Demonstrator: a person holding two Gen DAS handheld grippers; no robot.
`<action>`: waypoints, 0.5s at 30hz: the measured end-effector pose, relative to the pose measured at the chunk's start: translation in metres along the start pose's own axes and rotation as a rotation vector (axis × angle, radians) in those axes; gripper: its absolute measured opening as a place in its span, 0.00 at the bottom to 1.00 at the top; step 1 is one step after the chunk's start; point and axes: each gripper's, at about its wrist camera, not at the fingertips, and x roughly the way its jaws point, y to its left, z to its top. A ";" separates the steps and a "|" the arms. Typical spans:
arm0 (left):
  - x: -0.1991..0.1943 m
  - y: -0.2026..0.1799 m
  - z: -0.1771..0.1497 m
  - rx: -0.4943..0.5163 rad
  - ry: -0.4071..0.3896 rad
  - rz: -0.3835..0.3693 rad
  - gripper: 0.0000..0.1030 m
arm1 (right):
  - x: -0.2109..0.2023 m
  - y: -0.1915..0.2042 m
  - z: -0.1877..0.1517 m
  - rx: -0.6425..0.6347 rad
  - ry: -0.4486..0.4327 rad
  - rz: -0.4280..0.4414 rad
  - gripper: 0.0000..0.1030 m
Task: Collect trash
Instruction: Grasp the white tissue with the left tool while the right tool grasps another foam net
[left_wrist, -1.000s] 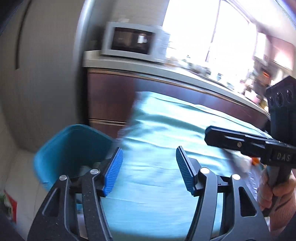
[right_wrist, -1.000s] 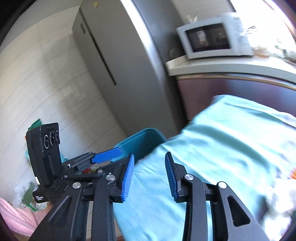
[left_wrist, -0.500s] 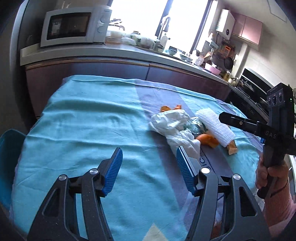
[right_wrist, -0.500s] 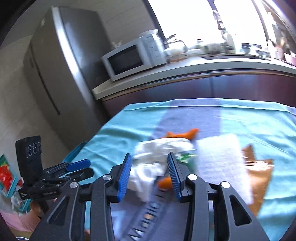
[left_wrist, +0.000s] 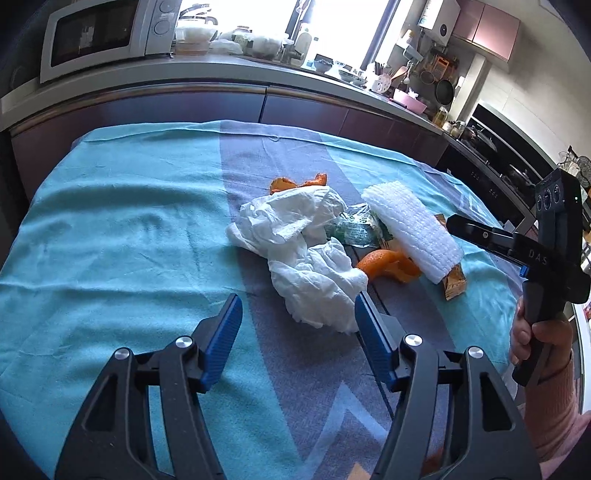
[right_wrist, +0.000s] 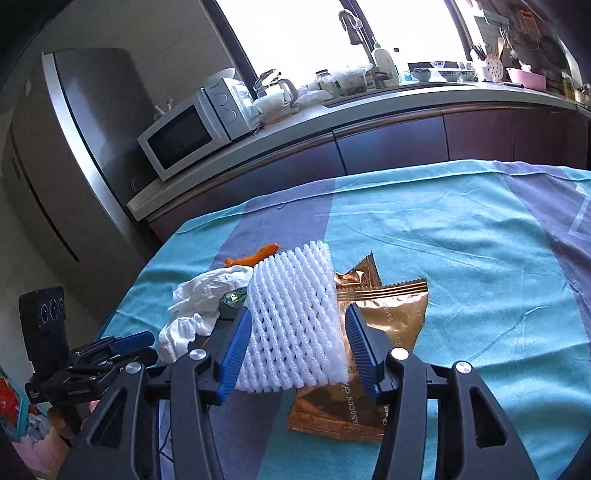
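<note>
- Straddling the white foam net (right_wrist: 295, 328), the right gripper (right_wrist: 295, 354) has its jaws opening, one blue pad on each side of the net; whether the pads touch it cannot be told, and the net lies flat, so it reads as framed for a pinch, not gripped.
- Under that net lies a gold snack wrapper (right_wrist: 384, 332), partly covered, so a low pinch could catch both at once.
- The left gripper (left_wrist: 297, 332) is spread with nothing between its pads, aimed down at the near end of the crumpled white tissue (left_wrist: 295, 243), which sits just ahead of its right finger; my guess is that this is its pick.
- Beyond the tissue lie a clear green-printed wrapper (left_wrist: 351, 230) and orange peel (left_wrist: 388, 264), with a second piece of peel (left_wrist: 295, 182) behind the tissue.
- All the trash sits in one loose heap near the middle of the table, on the grey stripe of the teal cloth (left_wrist: 110, 229), well away from its edges, likely so both hands can reach it.
- The person's right hand (left_wrist: 535, 339) grips the handle toward the right edge of the table.
- No bin shows in either view.
- Past the table's far edge runs a counter (right_wrist: 369, 103) with a microwave (right_wrist: 188, 133).
</note>
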 end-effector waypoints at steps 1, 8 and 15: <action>0.003 0.000 0.000 -0.005 0.010 -0.002 0.60 | 0.001 0.000 -0.001 0.002 0.005 0.004 0.49; 0.013 0.003 0.002 -0.026 0.045 -0.014 0.55 | 0.004 -0.005 -0.005 0.025 0.013 0.018 0.49; 0.019 0.003 0.002 -0.041 0.061 -0.052 0.33 | 0.006 -0.008 -0.008 0.042 0.026 0.045 0.35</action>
